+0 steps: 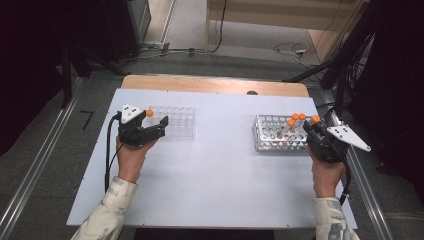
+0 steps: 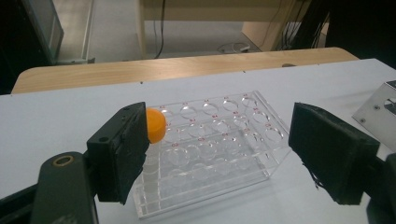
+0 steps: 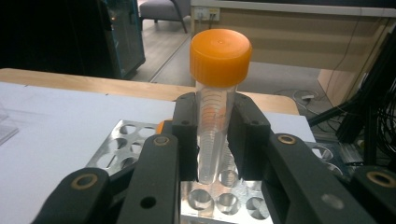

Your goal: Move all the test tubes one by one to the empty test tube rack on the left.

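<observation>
Your right gripper [image 3: 211,140] clamps a clear graduated tube [image 3: 214,135] with an orange cap, upright above the metal rack [image 1: 272,134] at the right. Your left gripper [image 2: 219,149] gapes wide, empty, before the clear rack [image 2: 210,144], where an orange-capped tube [image 2: 156,125] stands.

In the high view both forearms come up from the bottom edge of the frame, in light sleeves. The left hand [image 1: 131,157] is at the left of the centre and holds the left gripper [image 1: 156,125], which points toward the right of the frame. Its jaws are wide apart, with nothing between them. The right hand [image 1: 327,175] is at the right side and holds the right gripper [image 1: 306,128], pointing up and a little left. In the right gripper view its jaws are pressed on a tube [image 3: 215,112], which stands upright.
</observation>
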Available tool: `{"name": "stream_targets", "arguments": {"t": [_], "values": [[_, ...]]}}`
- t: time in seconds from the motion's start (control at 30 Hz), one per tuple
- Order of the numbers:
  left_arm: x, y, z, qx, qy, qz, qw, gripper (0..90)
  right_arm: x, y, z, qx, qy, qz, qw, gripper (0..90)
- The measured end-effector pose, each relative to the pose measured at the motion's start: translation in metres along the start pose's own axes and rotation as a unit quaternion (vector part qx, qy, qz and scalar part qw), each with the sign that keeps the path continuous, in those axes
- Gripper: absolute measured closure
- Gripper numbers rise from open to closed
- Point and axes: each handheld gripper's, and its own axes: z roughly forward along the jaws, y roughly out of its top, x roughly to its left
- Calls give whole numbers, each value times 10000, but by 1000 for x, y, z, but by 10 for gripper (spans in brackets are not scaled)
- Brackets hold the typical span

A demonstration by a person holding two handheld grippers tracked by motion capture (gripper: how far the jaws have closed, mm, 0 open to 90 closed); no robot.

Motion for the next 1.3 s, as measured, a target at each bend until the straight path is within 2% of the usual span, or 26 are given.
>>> {"name": "stream_targets", "arguments": {"t": [0.13,0.23,0.53,0.63,0.73,1.0,1.1,1.3], "values": [[0,0,-1,-4,-1,9,10000,207,7,0,-2,45,112,-47,9999,713],[0,0,-1,-4,-7,6,10000,208,11,0,-3,42,251,6,9997,713],[-4,-1,1,15,-38,47,10000,207,34,0,0,89,579,-169,9981,713],[-6,-1,2,51,-52,70,9999,207,43,-2,4,136,849,-87,9963,713],[-8,-2,3,69,-65,99,9999,208,55,-5,8,217,1043,-146,9942,713],[-13,-3,4,84,-135,123,9998,208,81,-7,13,263,1355,-312,9899,713],[-20,-3,4,63,-233,161,9996,208,90,-11,15,308,1473,-364,9879,713],[-39,-6,6,111,-448,376,9982,207,113,-18,22,410,1732,-533,9826,714]]}}
